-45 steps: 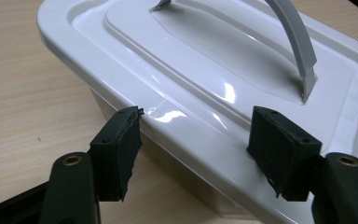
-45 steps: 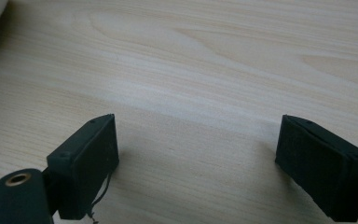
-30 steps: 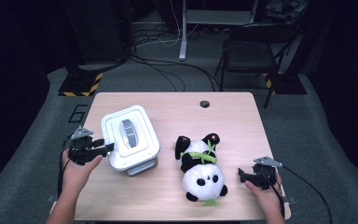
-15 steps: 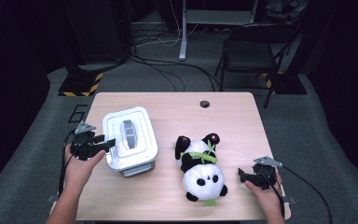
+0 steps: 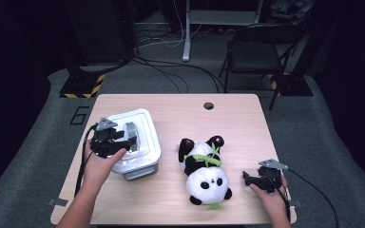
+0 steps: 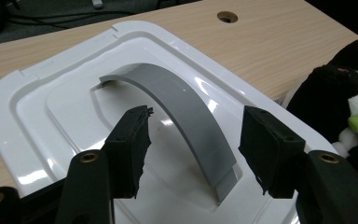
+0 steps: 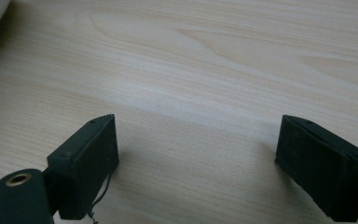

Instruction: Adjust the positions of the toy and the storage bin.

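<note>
A white lidded container (image 5: 148,124) stands on the left of the wooden table, with a grey arched handle (image 5: 130,134) on its lid. My left gripper (image 5: 125,139) hovers over the lid. In the left gripper view its jaws (image 6: 193,136) straddle the grey handle (image 6: 168,93) without touching it, having just been opening. A panda plush (image 5: 206,170) lies at the centre right; its black edge (image 6: 328,100) shows beyond the lid (image 6: 42,107). My right gripper (image 5: 248,179) rests open near the table's front right, over bare wood (image 7: 196,158).
A round cable hole (image 5: 208,105) sits near the table's far edge. Beyond the table stand a dark chair (image 5: 259,54) and floor cables (image 5: 171,71). Bare wood lies between the container and the panda.
My left gripper has moved right and away from the table's left edge, over the container lid, and its jaws have spread. The right gripper, container and panda have stayed put.
</note>
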{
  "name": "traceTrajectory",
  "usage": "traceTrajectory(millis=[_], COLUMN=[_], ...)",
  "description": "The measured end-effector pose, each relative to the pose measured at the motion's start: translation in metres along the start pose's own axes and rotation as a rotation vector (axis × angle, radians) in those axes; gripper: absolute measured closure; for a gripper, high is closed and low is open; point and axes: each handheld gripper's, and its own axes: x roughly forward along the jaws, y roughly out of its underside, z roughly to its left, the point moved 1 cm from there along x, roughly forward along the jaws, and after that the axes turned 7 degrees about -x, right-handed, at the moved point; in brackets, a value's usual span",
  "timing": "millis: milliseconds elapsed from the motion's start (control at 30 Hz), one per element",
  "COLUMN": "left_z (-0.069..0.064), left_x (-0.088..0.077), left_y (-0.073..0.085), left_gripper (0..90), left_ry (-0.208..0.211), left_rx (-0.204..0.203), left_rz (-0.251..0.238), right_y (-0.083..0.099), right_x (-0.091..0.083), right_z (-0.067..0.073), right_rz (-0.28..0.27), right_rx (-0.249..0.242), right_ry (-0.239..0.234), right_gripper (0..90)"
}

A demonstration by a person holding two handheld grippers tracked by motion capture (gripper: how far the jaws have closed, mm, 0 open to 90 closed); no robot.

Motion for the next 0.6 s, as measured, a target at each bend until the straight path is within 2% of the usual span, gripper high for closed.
traceTrajectory(millis=[167,233,267,300,367,500,600], left_z=[-0.005,-0.006,-0.006,-0.007,-0.007,-0.007,-0.004], left_x=[0.011,0.015,0.017,0.018,0.018,0.020,0.019], left_y=[0.005,0.006,0.007,0.008,0.010,0.012,0.013], left_gripper=[41.7,43.5,44.3,47.3,50.4,55.3,57.5], left_ry=[-0.019,-0.031,-0.051,-0.054,-0.031,-0.015,0.027], left_rx=[0.016,0.043,0.063,0.063,0.065,0.075,0.050], left_rz=[0.019,0.040,0.042,0.038,0.035,0.043,0.050], right_y=[0.000,0.000,0.000,0.000,0.000,0.000,0.000], right_x=[0.000,0.000,0.000,0.000,0.000,0.000,0.000], right_z=[0.000,0.000,0.000,0.000,0.000,0.000,0.000], right_rz=[0.000,0.000,0.000,0.000,0.000,0.000,-0.001], right_rx=[-0.001,-0.002,-0.002,-0.002,-0.002,-0.003,-0.003], right_ry=[-0.001,-0.002,-0.002,-0.002,-0.002,-0.002,-0.002], right_gripper=[12.3,12.2,12.2,12.2,12.3,12.3,12.4])
